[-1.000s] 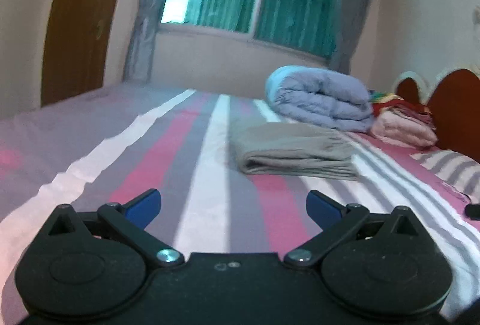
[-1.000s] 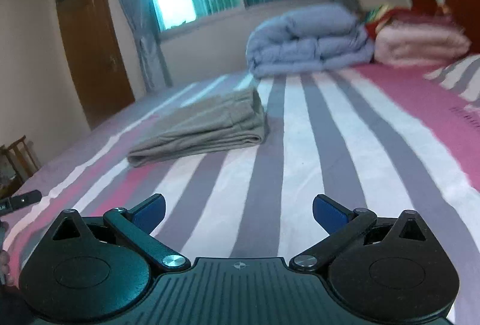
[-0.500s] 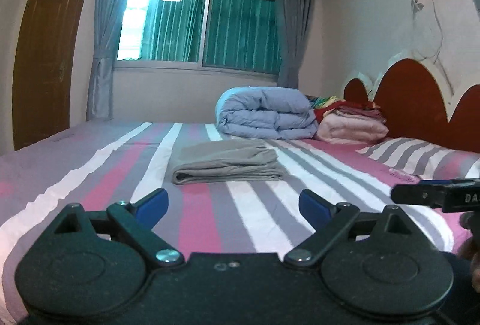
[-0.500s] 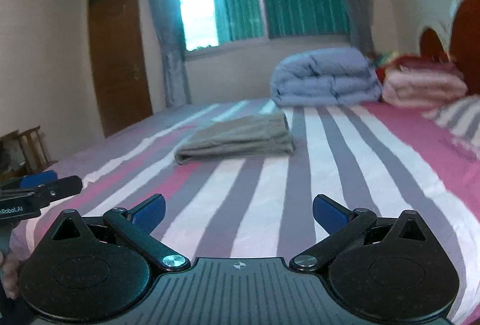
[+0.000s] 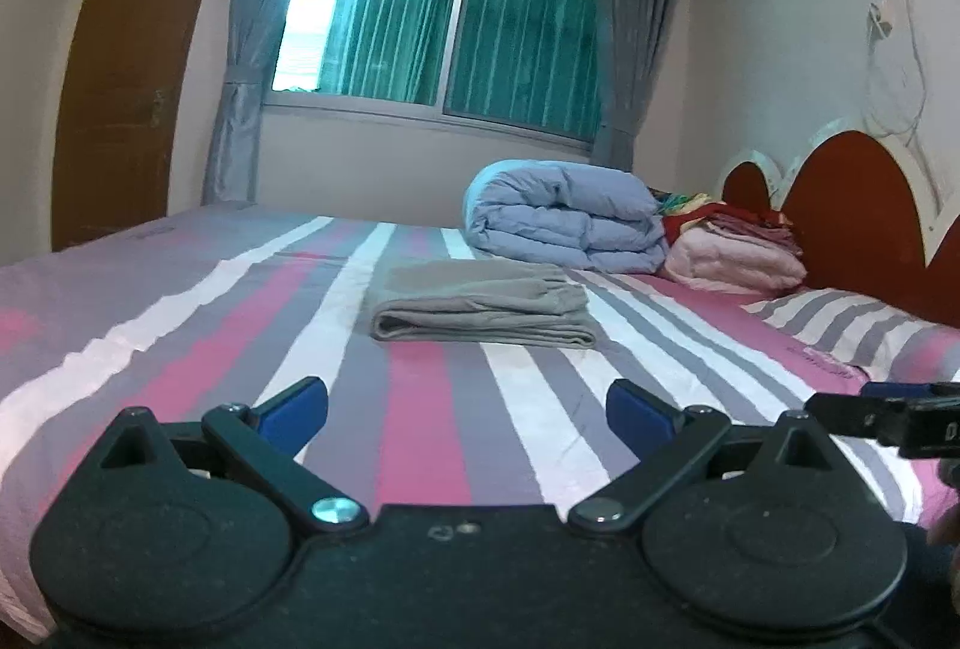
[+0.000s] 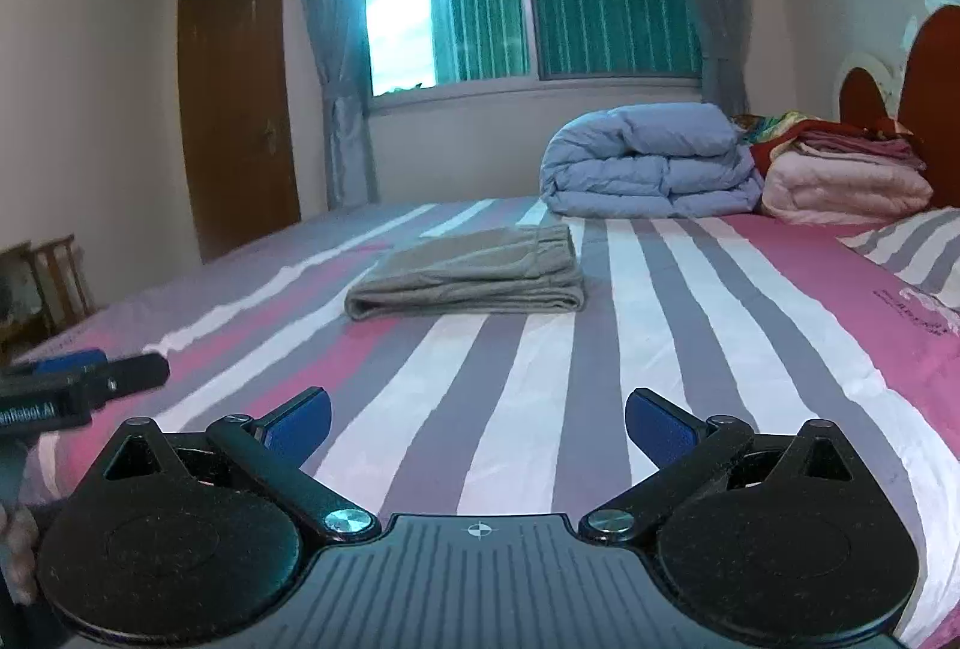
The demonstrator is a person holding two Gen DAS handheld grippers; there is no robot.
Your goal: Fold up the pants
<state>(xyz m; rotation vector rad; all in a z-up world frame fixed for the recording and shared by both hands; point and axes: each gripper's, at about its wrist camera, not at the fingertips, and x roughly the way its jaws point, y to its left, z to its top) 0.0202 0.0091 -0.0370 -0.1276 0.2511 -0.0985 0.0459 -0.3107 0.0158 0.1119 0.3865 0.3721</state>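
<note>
Pants (image 5: 480, 310) of grey-brown cloth, folded into a flat rectangle on the pink, grey and white striped bed (image 5: 420, 439), well ahead of both grippers, long edge lying crosswise, neither left gripper (image 5: 467, 409) nor right gripper (image 6: 477, 424) plainly nearer, both jaws spread and empty.

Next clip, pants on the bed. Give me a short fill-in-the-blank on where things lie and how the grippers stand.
1. The grey pants lie ____ on the striped bed sheet.
2. Both the left gripper and the right gripper have their jaws ____.
3. Behind the pants sits a rolled quilt coloured ____.
4. Neither gripper ____ the pants.

Missing words: folded; open; blue; touches
</note>
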